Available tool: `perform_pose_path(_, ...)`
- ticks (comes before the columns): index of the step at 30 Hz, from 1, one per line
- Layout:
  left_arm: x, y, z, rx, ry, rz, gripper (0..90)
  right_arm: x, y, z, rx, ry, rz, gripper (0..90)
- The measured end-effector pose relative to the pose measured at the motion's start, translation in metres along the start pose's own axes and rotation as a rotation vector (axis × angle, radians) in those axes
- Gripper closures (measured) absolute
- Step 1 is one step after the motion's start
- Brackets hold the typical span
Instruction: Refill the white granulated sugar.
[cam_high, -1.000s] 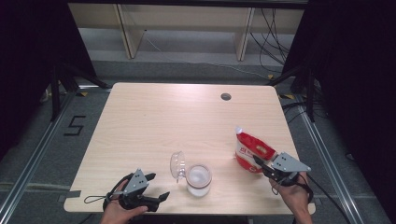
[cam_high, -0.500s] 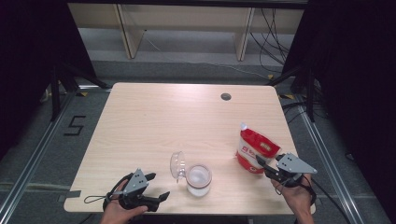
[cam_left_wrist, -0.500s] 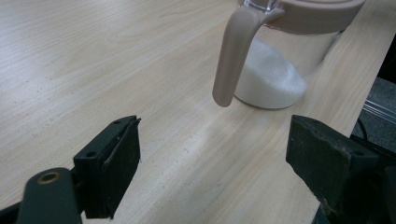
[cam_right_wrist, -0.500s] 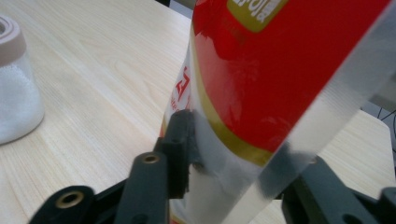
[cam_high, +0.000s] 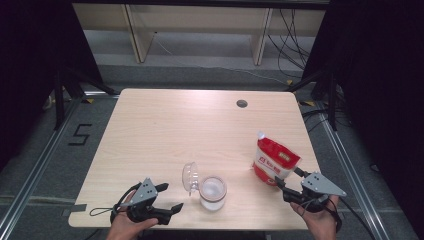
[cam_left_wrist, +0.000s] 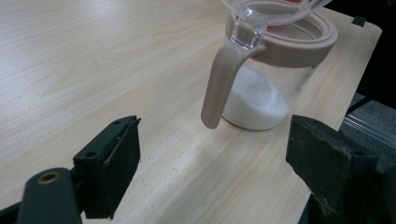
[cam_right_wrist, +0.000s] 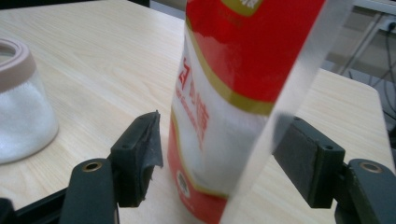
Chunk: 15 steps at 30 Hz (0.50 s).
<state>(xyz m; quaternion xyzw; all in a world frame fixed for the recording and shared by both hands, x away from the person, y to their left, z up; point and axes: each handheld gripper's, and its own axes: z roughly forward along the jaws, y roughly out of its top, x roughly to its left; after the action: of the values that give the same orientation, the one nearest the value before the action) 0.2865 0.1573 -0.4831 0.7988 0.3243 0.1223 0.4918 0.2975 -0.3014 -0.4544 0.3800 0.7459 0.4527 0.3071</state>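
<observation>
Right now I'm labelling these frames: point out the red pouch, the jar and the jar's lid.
red pouch (cam_high: 274, 161): high view, front panel.
jar (cam_high: 212, 193): high view, its white contents.
jar's lid (cam_high: 189, 176): high view, clear flipped-up dome.
</observation>
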Motion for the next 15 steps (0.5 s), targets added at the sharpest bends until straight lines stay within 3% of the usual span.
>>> perform_pose_path(1,0.000,0.001,0.000,0.004,0.000,0.003,17.3,0.000,-0.001,-0.001,-0.012,-0.020,-0.023,33.8)
perform_pose_path(5,-0.002,0.007,0.000,-0.014,-0.014,-0.012,17.8,0.005,-0.007,-0.011,0.013,-0.025,0.004,33.0)
perform_pose_path(9,-0.003,0.011,0.000,-0.010,-0.017,-0.011,19.0,0.009,-0.011,-0.017,0.029,-0.043,-0.037,32.2)
perform_pose_path(10,-0.003,0.011,0.000,-0.007,-0.021,-0.015,19.3,0.014,-0.012,-0.019,0.051,-0.035,0.019,32.1)
perform_pose_path(11,-0.003,0.012,-0.001,-0.002,-0.018,-0.009,19.7,0.012,-0.013,-0.019,0.026,-0.042,-0.024,32.1)
perform_pose_path(12,-0.005,0.012,-0.001,0.001,-0.009,-0.011,20.0,0.013,-0.014,-0.020,0.037,-0.027,-0.005,32.0)
perform_pose_path(13,-0.006,0.013,-0.001,0.010,-0.002,0.006,20.9,0.016,-0.015,-0.022,0.049,-0.014,0.015,32.2)
perform_pose_path(14,-0.007,0.014,-0.001,0.012,0.003,0.017,21.9,0.014,-0.016,-0.022,0.043,-0.028,-0.018,32.1)
perform_pose_path(15,-0.009,0.015,-0.002,0.023,0.012,0.033,22.8,0.017,-0.017,-0.023,0.065,-0.020,0.009,32.1)
